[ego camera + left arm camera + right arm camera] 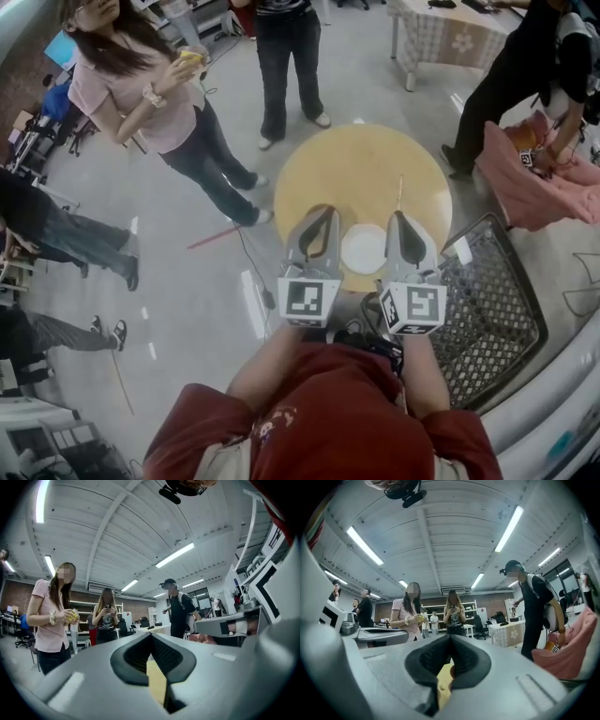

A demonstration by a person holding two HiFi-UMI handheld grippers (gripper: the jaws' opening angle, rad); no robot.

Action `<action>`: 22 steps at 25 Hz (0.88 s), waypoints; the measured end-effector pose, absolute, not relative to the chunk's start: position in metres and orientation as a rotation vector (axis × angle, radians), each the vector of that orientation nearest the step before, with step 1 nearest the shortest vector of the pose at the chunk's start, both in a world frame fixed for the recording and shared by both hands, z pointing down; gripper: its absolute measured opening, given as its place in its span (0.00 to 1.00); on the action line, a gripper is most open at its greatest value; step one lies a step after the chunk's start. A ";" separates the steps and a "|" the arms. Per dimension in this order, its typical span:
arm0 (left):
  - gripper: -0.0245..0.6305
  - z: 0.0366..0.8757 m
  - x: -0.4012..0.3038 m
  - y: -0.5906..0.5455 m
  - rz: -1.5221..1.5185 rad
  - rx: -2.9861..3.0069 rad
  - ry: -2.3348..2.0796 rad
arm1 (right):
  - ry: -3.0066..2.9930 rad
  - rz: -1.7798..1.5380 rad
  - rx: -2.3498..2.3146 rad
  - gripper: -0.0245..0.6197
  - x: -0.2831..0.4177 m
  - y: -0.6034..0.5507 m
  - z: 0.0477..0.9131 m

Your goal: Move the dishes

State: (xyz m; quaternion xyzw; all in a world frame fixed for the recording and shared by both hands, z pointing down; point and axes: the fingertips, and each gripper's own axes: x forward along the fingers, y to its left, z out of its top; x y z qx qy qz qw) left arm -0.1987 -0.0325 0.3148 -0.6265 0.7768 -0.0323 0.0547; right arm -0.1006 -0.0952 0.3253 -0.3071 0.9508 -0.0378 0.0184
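Observation:
A small white plate (364,249) lies near the front edge of a round yellow table (361,173). A thin stick (399,192) lies on the table beyond it. My left gripper (327,210) is just left of the plate and my right gripper (397,217) just right of it. Both hover over the table's near part and point level. In the left gripper view the jaws (151,637) are shut with nothing between them, and the yellow tabletop (157,681) shows below. The right gripper (450,639) is shut and empty in the same way.
A wire shopping cart (492,309) stands close at my right. Several people stand around the table: one in a pink top (155,98) at far left, one in dark trousers (286,66) behind. A pink cloth (539,187) lies at far right.

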 end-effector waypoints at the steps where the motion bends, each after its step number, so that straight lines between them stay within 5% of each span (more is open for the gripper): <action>1: 0.05 0.316 -0.200 -0.032 -0.100 -1.905 2.358 | 2.955 -0.114 -0.956 0.04 -0.102 -0.094 0.326; 22: 0.05 0.323 -0.252 -0.047 -0.079 -1.944 2.325 | 3.055 -0.067 -1.013 0.04 -0.162 -0.102 0.349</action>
